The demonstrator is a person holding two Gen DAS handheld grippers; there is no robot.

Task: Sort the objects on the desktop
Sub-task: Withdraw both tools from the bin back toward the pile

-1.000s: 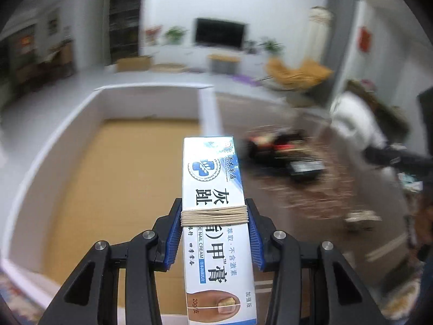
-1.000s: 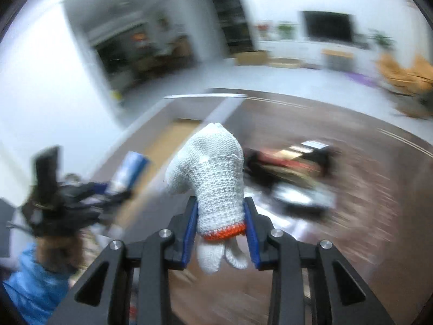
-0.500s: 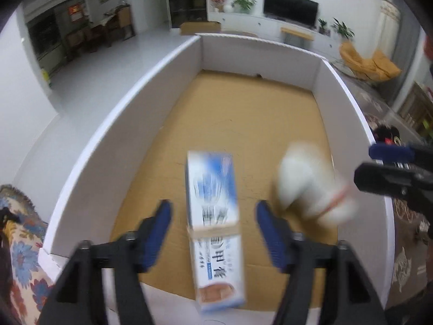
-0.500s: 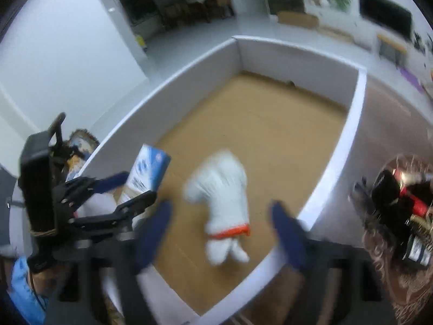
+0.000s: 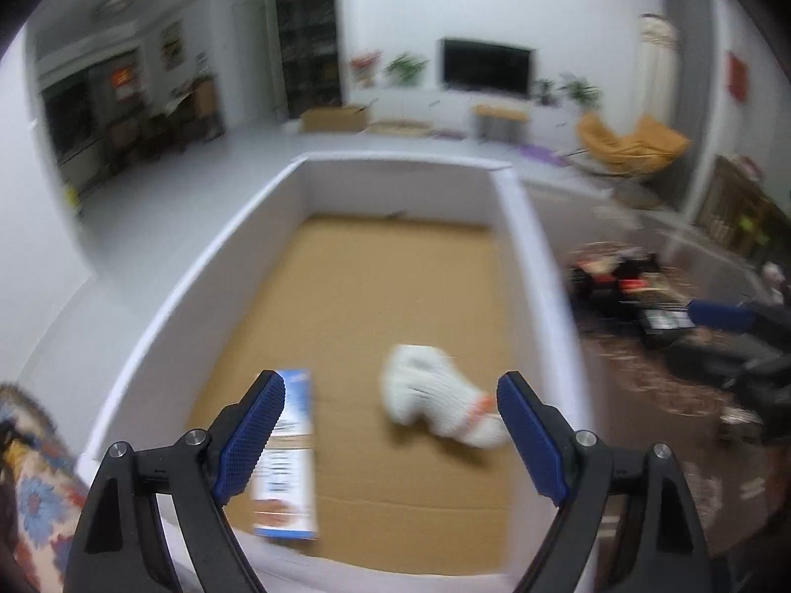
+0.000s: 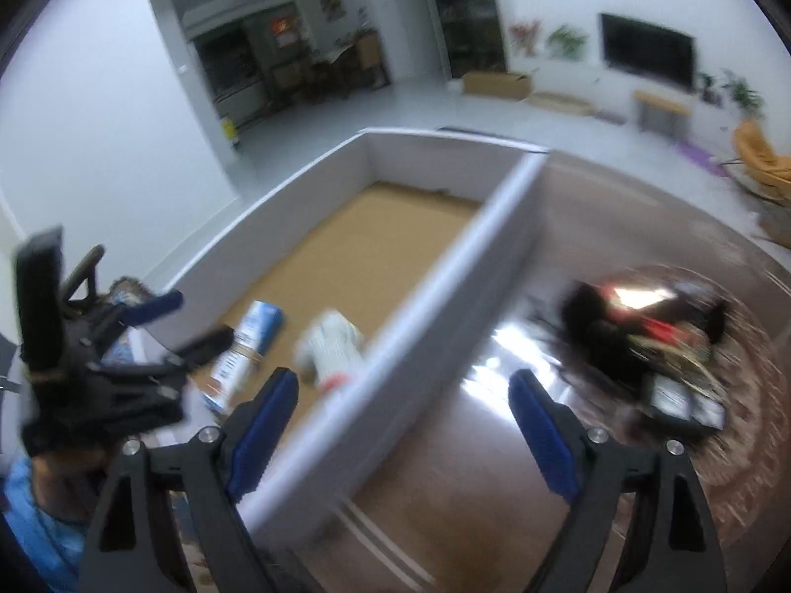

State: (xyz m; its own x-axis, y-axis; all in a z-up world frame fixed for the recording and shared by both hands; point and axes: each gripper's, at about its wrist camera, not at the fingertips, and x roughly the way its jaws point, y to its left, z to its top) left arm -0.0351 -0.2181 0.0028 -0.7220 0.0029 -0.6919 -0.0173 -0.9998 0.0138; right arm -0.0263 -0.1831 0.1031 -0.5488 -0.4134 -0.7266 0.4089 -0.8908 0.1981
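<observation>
Inside the white-walled box (image 5: 163, 296), the cream carton (image 5: 289, 454) and the knitted glove (image 5: 440, 407) lie apart on its cardboard floor, carton nearer the box's left wall. Above the box's near edge the left gripper (image 5: 390, 437) gapes wide, empty. Outside the box's right wall, the right gripper (image 6: 403, 430) is likewise spread and empty, near dark clutter (image 6: 642, 346) on the table.

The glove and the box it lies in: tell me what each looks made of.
Glove: white knitted fabric, probably cotton, with an orange cuff band; it lies limp and soft-edged, though blurred. Box: likely cardboard, its floor plain matte brown with a fold crease, its walls thin, flat and smooth white, perhaps coated or painted.
</observation>
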